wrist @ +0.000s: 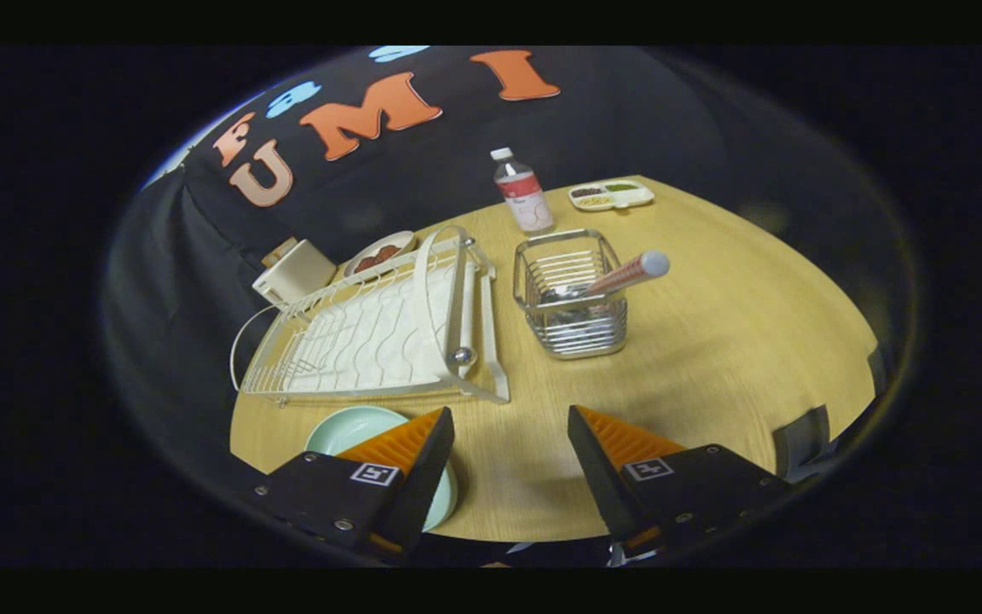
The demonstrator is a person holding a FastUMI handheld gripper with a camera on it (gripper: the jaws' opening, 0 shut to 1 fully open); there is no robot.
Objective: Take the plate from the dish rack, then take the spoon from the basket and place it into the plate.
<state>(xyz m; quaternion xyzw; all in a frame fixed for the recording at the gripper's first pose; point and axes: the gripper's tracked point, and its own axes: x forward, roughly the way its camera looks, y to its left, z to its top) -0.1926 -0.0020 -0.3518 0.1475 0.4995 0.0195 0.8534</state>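
Gripper (510, 426): from my seat I see the claw spread wide, holding nothing, bare tabletop between its fingers.
Plate (346, 431): pale green, flat on the table, out of the dish rack, just in front of the rack's near edge; the left finger overlaps its right side, and I cannot tell if it touches.
Dish rack (380, 328): white wire, empty, left of the basket with a narrow strip of table between them.
Basket (572, 298): square wire basket, upright, beyond the fingers and slightly right of the gap.
Spoon (627, 273): standing in the basket, handle leaning out over the basket's right rim.
Open room: I see wide bare wood right of the basket and between the basket and the fingertips.
Table (713, 341): light wood with a curved edge.
Far side: bottle (522, 192) behind the basket, compartment tray (610, 195) right of the bottle, white box (293, 271) and a dish of food (376, 254) behind the rack.
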